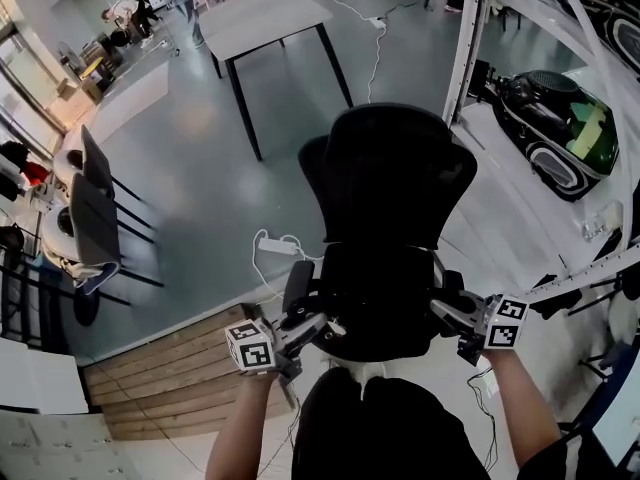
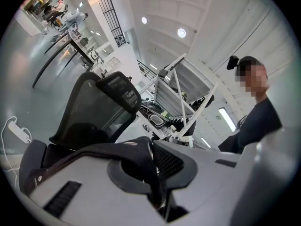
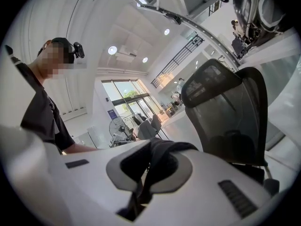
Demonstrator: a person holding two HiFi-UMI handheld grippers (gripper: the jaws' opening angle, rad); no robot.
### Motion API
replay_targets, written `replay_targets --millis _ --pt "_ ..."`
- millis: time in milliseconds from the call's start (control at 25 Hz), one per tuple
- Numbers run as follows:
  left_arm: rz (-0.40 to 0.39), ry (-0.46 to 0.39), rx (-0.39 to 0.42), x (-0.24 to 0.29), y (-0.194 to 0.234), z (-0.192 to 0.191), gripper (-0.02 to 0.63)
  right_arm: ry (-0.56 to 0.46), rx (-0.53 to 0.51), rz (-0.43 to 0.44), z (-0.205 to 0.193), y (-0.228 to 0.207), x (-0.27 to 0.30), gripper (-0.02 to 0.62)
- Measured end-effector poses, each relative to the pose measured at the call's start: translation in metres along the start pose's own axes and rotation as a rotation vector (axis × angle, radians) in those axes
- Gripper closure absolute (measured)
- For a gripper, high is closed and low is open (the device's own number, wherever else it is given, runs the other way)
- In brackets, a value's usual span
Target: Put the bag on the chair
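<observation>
One bag. Two claws, a left claw and a right claw, with two marker cubes, one on each: left cube, right cube. Two forearms, left forearm and right forearm, belonging to one person. Three chairs in all: one mesh chair and two slim chairs off to the left. One desk. One power strip on the floor. One glossy black-and-white machine at the right. One fan — seen only in the right gripper view.
</observation>
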State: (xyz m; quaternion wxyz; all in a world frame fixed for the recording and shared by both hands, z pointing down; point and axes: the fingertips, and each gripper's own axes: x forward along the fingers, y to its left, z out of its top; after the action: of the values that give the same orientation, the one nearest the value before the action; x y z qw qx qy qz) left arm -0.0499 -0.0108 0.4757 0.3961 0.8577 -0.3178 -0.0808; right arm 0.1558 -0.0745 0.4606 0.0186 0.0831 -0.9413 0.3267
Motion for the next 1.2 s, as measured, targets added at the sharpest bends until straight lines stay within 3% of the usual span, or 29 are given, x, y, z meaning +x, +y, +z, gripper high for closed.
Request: replay_targets --millis 400,960,1200 --pt "-0.035 0.043 -0.016 0.020 0.036 0.013 0.572 -0.015 0.033 -0.081 0.007 -0.032 0.012 0.591" --pt "-0.103 0.121 -0.050 0.057 0.128 0.022 0.572 -0.064 0.123 -0.245 -0.004 -0.114 0.043 0.591" --pt "-0.150 0.187 0.014 0.078 0.148 0.024 0.572 -0.123 0.160 -0.295 -0.004 -0.156 0.047 0.591"
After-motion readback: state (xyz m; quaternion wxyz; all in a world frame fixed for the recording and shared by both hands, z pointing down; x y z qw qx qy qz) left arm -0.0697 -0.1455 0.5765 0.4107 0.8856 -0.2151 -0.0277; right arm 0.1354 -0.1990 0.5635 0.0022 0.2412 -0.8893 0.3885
